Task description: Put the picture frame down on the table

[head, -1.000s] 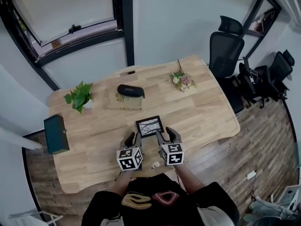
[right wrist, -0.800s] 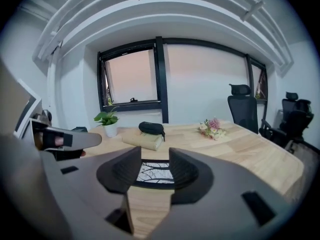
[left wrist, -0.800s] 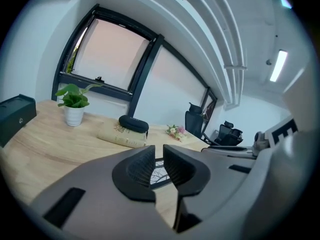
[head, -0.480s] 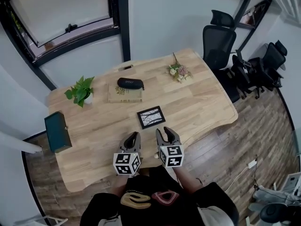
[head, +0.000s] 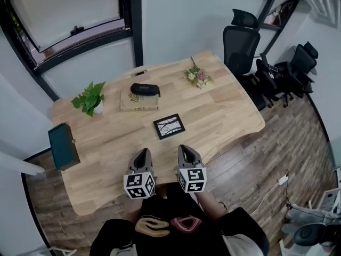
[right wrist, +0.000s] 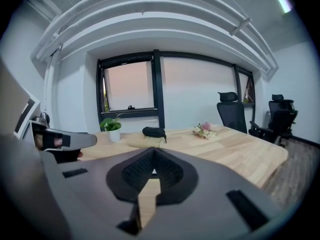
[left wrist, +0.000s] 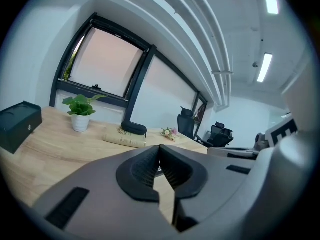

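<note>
The picture frame (head: 169, 126), black with a pale print, lies flat on the wooden table (head: 224, 116) near its middle. Both grippers hang over the table's near edge, short of the frame and apart from it. My left gripper (head: 141, 154) is shut, its ribbed pads (left wrist: 147, 166) meeting at the tips with nothing between them. My right gripper (head: 185, 151) is also shut and empty, its pads (right wrist: 142, 171) closed to a point. In both gripper views the jaws hide most of the frame.
A potted plant (head: 89, 101) stands at the back left. A black glasses case (head: 145, 89) rests on a book (head: 138, 103). A small flower bunch (head: 198, 78) lies at the back right and a teal box (head: 62, 145) at the left edge. Office chairs (head: 242, 41) stand to the right.
Both grippers have drawn back from the frame's sides toward the person and now hang at the table's near edge. The frame stays flat on the table.
</note>
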Demonstrator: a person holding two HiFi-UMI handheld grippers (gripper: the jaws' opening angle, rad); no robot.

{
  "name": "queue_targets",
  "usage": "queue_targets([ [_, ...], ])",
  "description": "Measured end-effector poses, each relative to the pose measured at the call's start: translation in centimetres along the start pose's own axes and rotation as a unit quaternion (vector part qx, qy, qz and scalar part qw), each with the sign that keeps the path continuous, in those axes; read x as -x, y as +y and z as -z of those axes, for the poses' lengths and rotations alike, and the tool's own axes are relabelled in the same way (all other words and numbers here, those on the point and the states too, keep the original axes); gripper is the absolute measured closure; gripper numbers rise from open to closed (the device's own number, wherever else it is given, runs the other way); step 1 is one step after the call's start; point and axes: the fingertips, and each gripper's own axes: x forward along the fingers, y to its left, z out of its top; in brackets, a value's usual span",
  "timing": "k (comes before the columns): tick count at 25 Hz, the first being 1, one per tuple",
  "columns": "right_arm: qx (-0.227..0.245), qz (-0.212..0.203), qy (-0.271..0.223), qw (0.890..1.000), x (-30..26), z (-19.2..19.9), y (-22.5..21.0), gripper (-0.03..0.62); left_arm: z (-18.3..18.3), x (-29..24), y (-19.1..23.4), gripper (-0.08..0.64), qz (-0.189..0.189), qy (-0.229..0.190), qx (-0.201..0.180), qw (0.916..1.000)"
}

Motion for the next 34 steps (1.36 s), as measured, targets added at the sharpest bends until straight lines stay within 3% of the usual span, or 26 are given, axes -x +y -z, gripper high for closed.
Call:
queue_targets([
  [12,0.011,-0.001,-0.015,1.0,0.3,-0.5,0.9,0.583,-0.8,1.1,1.0,0.543,-0.008,-0.016,-0.003,0.9998],
  [19,0.007,-0.014,-0.012,1.0,-0.2,-0.9,1.2,0.583,-0.2,0.9,1.3,0.543,-0.005,-0.003,0.002,1.0],
  [34,0.042,-0.017,-0.011,0.999,-0.4,-0.8,1.7,0.583,0.0,1.2,1.6,0.542,-0.014,-0.011,0.004,0.9998],
])
